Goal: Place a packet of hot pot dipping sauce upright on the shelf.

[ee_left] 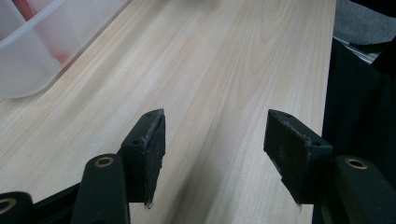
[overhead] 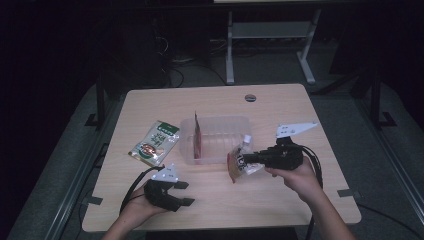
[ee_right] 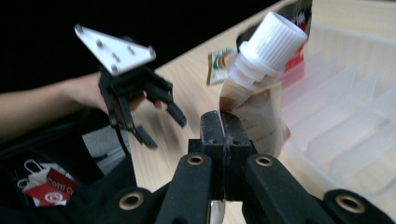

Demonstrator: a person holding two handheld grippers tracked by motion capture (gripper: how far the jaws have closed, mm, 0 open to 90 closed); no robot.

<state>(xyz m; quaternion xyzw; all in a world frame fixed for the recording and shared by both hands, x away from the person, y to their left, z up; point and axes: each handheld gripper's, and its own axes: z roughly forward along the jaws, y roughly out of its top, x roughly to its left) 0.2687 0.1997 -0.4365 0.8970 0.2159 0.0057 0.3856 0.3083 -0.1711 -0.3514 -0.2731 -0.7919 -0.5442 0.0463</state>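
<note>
My right gripper (overhead: 246, 159) (ee_right: 224, 128) is shut on a spouted pouch (overhead: 242, 161) (ee_right: 259, 116) with a white screw cap (ee_right: 275, 32), held just above the table by the front right corner of a clear plastic bin (overhead: 220, 135) (ee_right: 345, 107). A red packet (overhead: 197, 137) stands upright inside the bin at its left end. A green and white food packet (overhead: 155, 142) (ee_right: 219, 63) lies flat left of the bin. My left gripper (overhead: 185, 193) (ee_left: 215, 144) is open over bare wood near the table's front left, nothing between its jaws.
The bin (ee_left: 32, 51) has dividers and lies at the table's middle. A round cable hole (overhead: 250, 97) sits at the table's far edge. Table legs and a frame (overhead: 270, 45) stand beyond. Bare wood (overhead: 220, 200) stretches between the two hands.
</note>
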